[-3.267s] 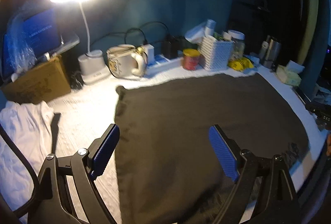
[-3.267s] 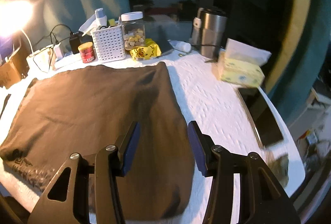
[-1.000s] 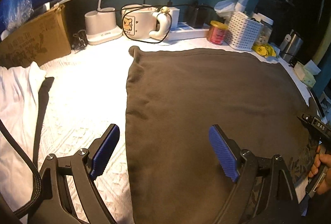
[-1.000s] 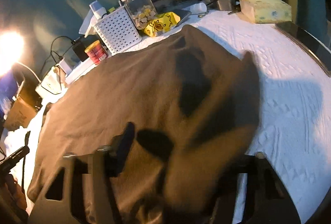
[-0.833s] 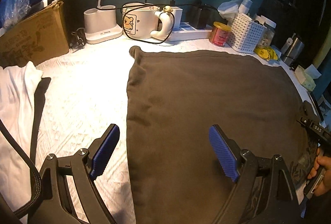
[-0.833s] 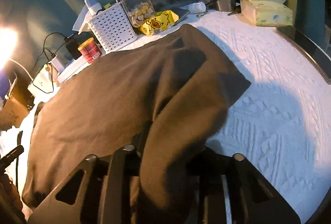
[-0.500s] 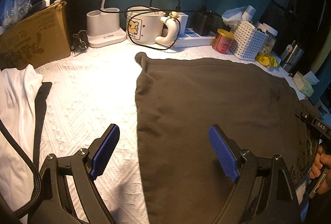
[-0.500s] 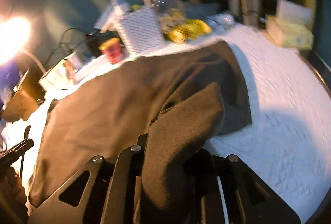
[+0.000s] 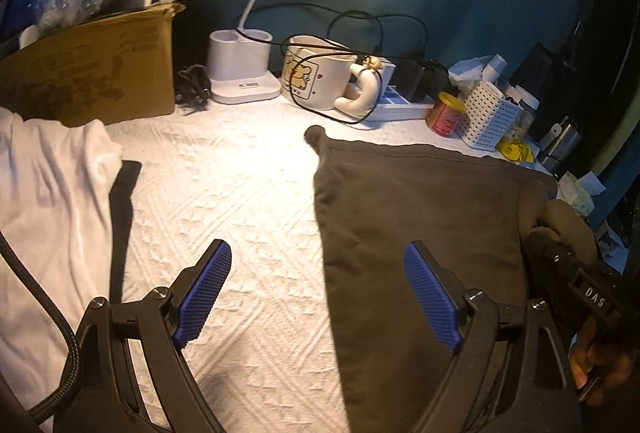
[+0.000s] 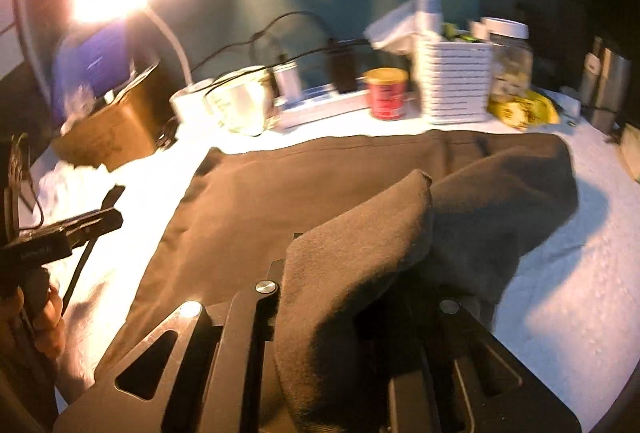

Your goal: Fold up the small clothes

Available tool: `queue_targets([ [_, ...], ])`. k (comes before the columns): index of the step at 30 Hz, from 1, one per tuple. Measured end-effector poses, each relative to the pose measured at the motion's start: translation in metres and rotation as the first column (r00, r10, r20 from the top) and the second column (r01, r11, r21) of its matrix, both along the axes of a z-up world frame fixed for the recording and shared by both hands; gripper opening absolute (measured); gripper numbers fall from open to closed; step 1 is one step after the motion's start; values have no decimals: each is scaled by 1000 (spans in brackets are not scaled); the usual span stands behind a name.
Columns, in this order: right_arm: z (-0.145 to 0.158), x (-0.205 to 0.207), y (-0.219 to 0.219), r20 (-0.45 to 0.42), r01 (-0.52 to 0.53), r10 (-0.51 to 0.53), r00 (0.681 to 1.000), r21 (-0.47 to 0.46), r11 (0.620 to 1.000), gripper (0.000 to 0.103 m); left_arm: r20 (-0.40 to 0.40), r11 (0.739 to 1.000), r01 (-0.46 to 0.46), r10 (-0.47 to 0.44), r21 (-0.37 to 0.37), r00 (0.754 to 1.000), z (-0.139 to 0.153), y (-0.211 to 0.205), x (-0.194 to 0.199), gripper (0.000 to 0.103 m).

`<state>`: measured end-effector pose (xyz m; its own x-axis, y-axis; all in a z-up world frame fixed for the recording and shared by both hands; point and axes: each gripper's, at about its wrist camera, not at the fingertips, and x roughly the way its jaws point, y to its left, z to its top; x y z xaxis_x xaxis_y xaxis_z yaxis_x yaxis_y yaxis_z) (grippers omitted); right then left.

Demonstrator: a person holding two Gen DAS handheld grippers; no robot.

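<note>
A dark brown garment [image 9: 420, 217] lies spread on the white textured table cover [image 9: 240, 193]. My left gripper [image 9: 316, 293] is open and empty, hovering over the garment's left edge; its right finger [image 9: 430, 297] is above the cloth, its left over bare cover. My right gripper [image 10: 344, 297] is shut on the brown garment's [image 10: 300, 185] right edge and holds a raised fold of it [image 10: 360, 253] above the flat part. The fabric hides its fingertips. It also shows in the left wrist view [image 9: 560, 229], at the right with cloth bunched in it.
A white garment [image 9: 52, 201] lies at the left. Along the back stand a cardboard box [image 9: 88, 73], a lamp base [image 9: 242, 69], a mug [image 9: 320, 77] with cables, a red tin [image 9: 446, 113], a white basket [image 9: 490, 117] and a steel tumbler [image 10: 608, 85].
My right gripper closed on the garment's right edge, lifted it and carried it leftward over the flat cloth. My left gripper stayed open and shifted left toward the garment's left edge.
</note>
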<state>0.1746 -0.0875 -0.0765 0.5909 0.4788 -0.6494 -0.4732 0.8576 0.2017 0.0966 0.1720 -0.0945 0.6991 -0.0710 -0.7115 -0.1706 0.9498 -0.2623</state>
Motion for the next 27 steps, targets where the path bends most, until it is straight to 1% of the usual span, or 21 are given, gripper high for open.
queue_targets([
  [3,-1,-8,17,2,-38,39,999,-17,999,13,0,1000,-6,6,-8,1000,-2,5,-4,88],
  [6,-2,-18,36,11,-90,91,996,-62,994,13,5,1000,-12,12,-12,1000,-2,11,-8,88],
  [9,-9,-27,55,-11,-158,157,987,-97,983,13,10,1000,-20,20,-17,1000,-3,15,-14,88],
  [13,-20,-46,82,-19,-245,246,969,-169,955,13,15,1000,-24,25,-17,1000,-4,19,-20,88],
  [16,-29,-57,96,-49,-295,292,955,-216,931,13,15,999,-30,30,-14,999,-5,22,-25,88],
  [19,-32,-64,103,-57,-318,313,948,-241,917,14,12,999,-36,36,-17,999,-6,26,-30,88],
  [22,-33,-70,111,-69,-325,319,945,-291,900,15,3,999,-41,41,-14,999,-7,27,-34,88],
  [24,-31,-74,113,-70,-328,322,944,-298,896,18,2,999,-40,40,-6,999,-6,27,-39,88],
  [26,-28,-80,115,-85,-359,350,933,-275,892,30,3,999,-40,40,6,999,-5,27,-42,88],
  [27,-26,-83,117,-102,-385,371,923,-255,887,33,5,999,-40,40,12,999,-4,26,-44,88],
])
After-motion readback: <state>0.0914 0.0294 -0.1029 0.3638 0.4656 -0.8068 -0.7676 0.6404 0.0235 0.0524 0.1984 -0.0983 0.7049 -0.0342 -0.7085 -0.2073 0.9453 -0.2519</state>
